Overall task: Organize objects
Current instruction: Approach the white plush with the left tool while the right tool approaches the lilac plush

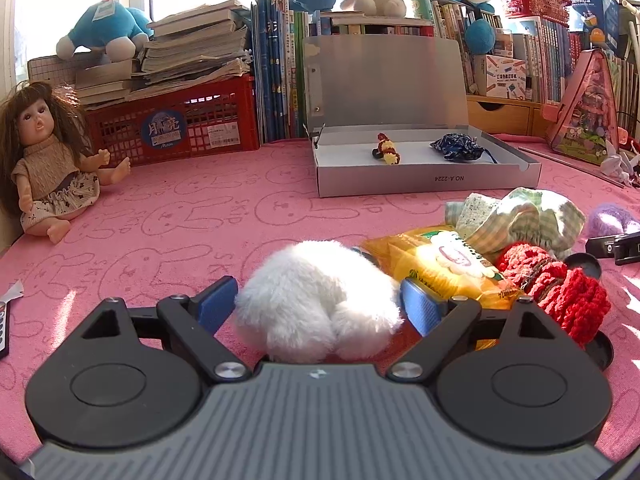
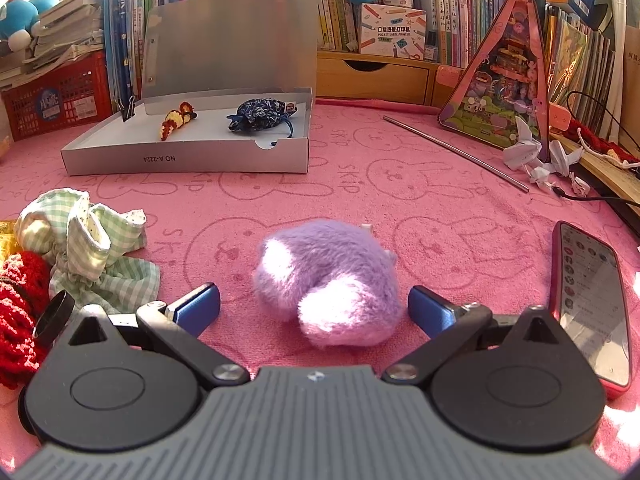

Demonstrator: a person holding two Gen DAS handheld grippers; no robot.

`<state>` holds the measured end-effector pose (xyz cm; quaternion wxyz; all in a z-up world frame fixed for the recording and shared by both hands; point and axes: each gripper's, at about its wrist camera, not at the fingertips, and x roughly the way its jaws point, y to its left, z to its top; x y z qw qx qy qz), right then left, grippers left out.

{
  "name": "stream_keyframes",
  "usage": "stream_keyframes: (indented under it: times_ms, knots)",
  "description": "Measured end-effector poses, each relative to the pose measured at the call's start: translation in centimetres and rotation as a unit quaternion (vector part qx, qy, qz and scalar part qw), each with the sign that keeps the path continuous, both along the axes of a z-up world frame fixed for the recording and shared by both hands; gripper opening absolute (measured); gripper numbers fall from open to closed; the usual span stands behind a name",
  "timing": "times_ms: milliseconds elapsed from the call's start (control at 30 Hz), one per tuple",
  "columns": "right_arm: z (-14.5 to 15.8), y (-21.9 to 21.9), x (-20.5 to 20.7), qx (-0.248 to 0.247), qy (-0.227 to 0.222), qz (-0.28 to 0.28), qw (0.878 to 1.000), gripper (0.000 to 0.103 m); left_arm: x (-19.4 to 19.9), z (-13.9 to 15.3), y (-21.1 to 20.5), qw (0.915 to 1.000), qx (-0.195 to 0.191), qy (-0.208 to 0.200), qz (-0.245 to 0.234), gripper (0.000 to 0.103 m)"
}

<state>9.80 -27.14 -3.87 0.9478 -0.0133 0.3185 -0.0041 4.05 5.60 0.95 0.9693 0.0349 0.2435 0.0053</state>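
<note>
Left tool [image 1: 318, 306]: jaws wide apart, straddling the white plush [image 1: 318, 300]; the blue pads look to stand just off the fur on both sides, not pressing.
Right tool [image 2: 314, 308]: jaws wide apart around the purple plush [image 2: 328, 280]; clear gaps on both sides.
White plush: on the worktop [image 1: 180, 240], well in front of the box [image 1: 424, 180], touching the yellow packet [image 1: 440, 268].
Purple plush: alone on the worktop in front of the box, phone [image 2: 592, 304] to its right.
Step in hand (judged): close on each plush, then carry it to the box.
Doing it well: keep each plush centred between the pads and close until the fur compresses, since soft pile can slip. On the left, watch that the right-hand pad does not catch the yellow packet. Lift clear before moving towards the box.
Pile beside white plush: yellow packet, red knit [image 1: 560, 292], green checked cloth [image 1: 532, 216], all further from the box than its front wall.
Box: open, lid upright; a small red-yellow crochet piece [image 2: 174, 120] and a blue pouch [image 2: 260, 116] lie inside, with free floor between and in front of them.
Writing on box: "NO.A-2224", upside down on the front wall.
Behind box: a carton [image 2: 390, 34] reading "POCKET LABEL PRINTER".
Left of box: red crate [image 1: 176, 124], sticker reading "Moon".
</note>
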Motion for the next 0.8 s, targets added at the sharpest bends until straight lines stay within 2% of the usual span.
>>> stream_keyframes:
  times_ms: [267,633,800]
  knots:
    - [0.0,1.1,-0.2,-0.031,-0.008,0.005,0.999,0.103,0.1,0.0,0.2,1.0000,-0.008,0.000,0.003,0.091]
    - [0.1,0.9,-0.7,-0.021,-0.029,0.017,0.999,0.103,0.0,-0.5,-0.1,1.0000,0.003,-0.001,-0.004,0.091]
    - [0.4,1.2,-1.4,-0.024,-0.052,0.029,0.998,0.102,-0.1,-0.6,-0.5,0.9999,0.013,-0.004,-0.005,0.092]
